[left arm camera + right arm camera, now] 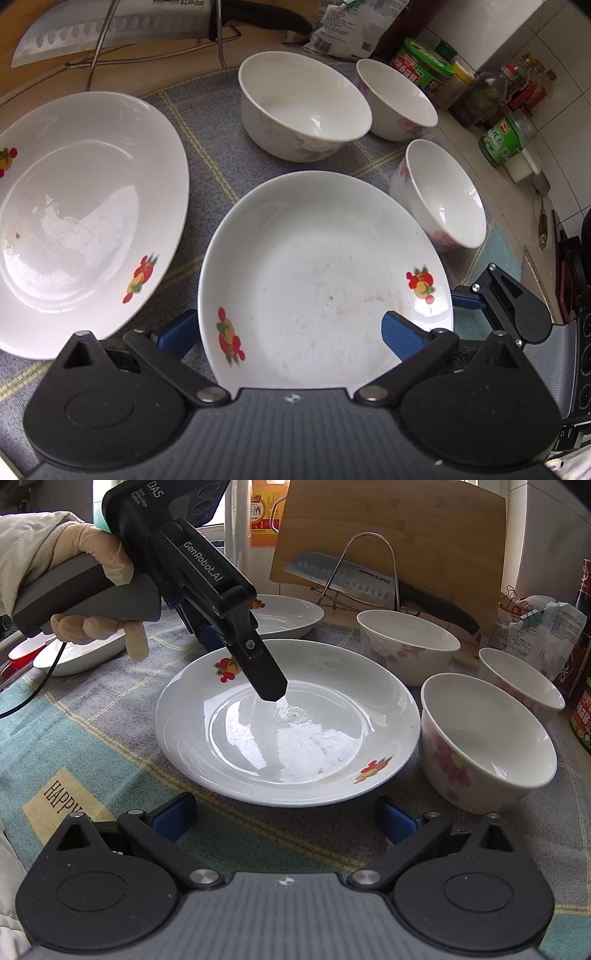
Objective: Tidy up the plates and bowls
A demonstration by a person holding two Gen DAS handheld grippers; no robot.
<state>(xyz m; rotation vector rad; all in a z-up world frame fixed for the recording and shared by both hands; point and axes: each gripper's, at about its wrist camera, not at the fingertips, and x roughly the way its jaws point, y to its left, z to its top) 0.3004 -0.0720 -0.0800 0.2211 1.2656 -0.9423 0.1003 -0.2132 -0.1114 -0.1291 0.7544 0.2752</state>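
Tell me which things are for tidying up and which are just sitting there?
For the job: two fruit-print plates; three flowered bowls.

Just lying about: cleaver, bamboo cutting board, green-lidded jars, plaid cloth.

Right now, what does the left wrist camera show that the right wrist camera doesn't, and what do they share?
Only the left wrist view shows the green-lidded jars and oil bottle along the tiled wall, and the right gripper from the side.

Only the right wrist view shows the gloved hand holding the left gripper above the near plate, the small dish behind it, and the cloth's yellow "HAPPY" patch.

Both show two plates, three flowered bowls, the knife on its rack and the checked cloth.
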